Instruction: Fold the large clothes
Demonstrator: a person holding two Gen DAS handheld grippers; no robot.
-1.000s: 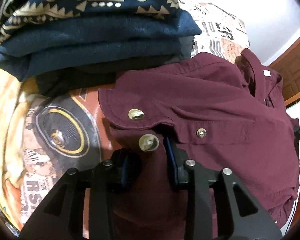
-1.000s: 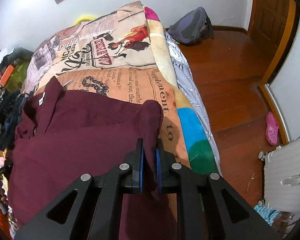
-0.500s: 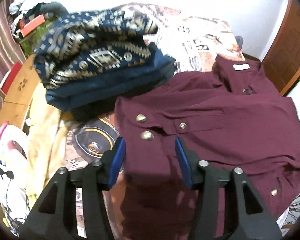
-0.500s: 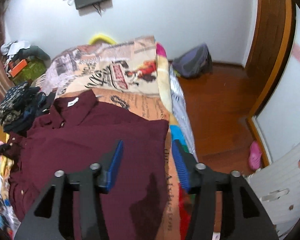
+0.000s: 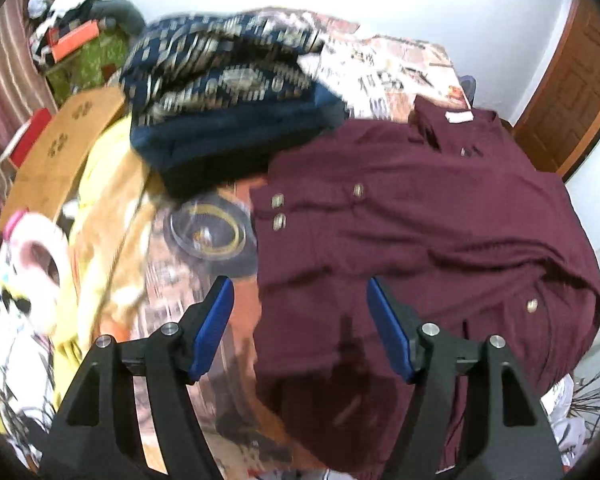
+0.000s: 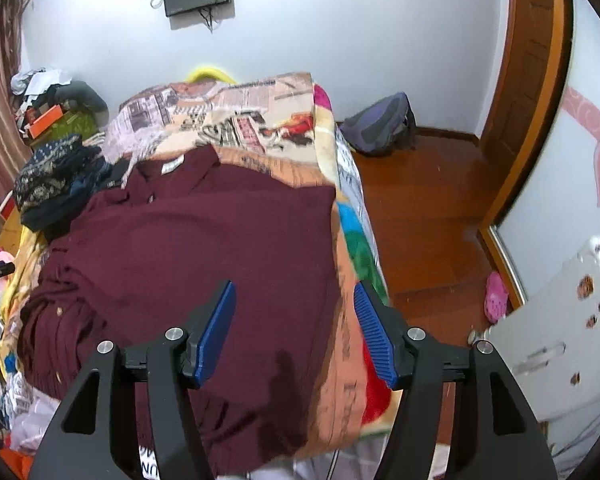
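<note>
Both grippers have let go of the shirt and pulled up and back since a second ago, when each was pinched onto its cloth. Now the left gripper hangs wide open above the shirt's left edge, holding nothing, and the right gripper hangs just as wide over the shirt near the right edge of the bed, also empty.

The shirt lies spread on the patterned blanket, collar away from me, sleeves folded in, its lower part bunched and hanging toward the foot of the bed.

From where I stand, the risk is that loose hem. If the next grab takes only the top layer, the sleeve underneath may slip out and the fold comes undone. The pile of folded clothes touches the shirt's shoulder, so a careless sweep on the left could drag or topple it. On the right, the cloth lies close to the bed's edge and could slide off toward the floor.
</note>
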